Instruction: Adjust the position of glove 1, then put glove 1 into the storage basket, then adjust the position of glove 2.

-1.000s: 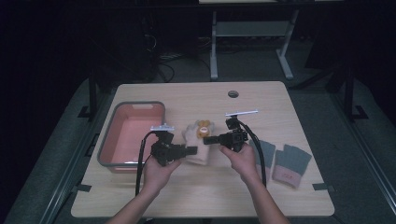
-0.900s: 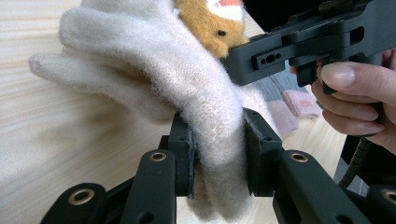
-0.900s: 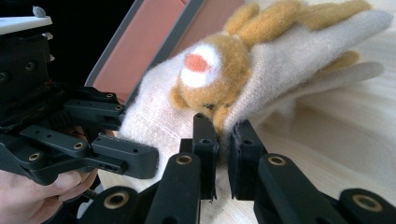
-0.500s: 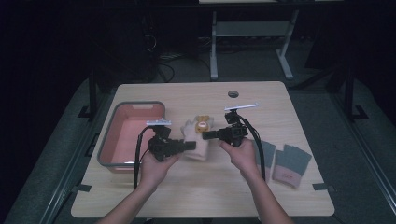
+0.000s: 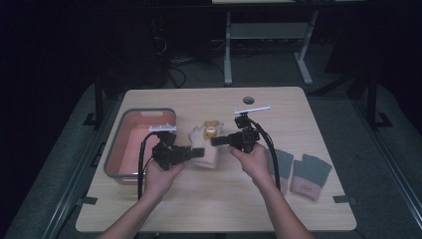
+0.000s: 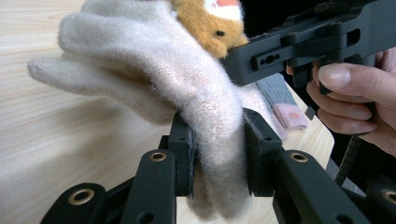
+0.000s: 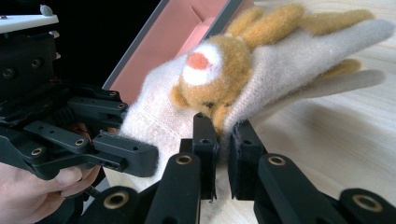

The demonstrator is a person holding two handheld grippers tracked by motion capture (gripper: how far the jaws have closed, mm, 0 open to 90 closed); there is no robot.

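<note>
A cream knitted glove [image 5: 205, 149] with a brown plush animal face [image 5: 211, 131] on it is held between both grippers near the middle of the wooden table [image 5: 199, 209]. My left gripper [image 5: 199, 152] is shut on the glove [image 6: 177, 79], its pads [image 6: 186, 154] squeezing a thick fold of it. My right gripper [image 5: 217, 141] is shut on the glove's edge [image 7: 289, 56] just below the animal face [image 7: 219, 79]. The right gripper [image 6: 280, 51] reaches in from the right in the left gripper view. The left gripper [image 7: 126, 156] shows at the left in the right gripper view.
A grey-rimmed tray [image 5: 124, 124] with a pink inside stands at the left, close to the left hand. Two grey gloves [image 5: 311, 172] with pink cuffs lie flat at the right. A round cable hole [image 5: 248, 100] sits near the table's far edge.
The right gripper has risen a little with the glove's edge. The left gripper has stayed about where it was, still closed on the glove.
</note>
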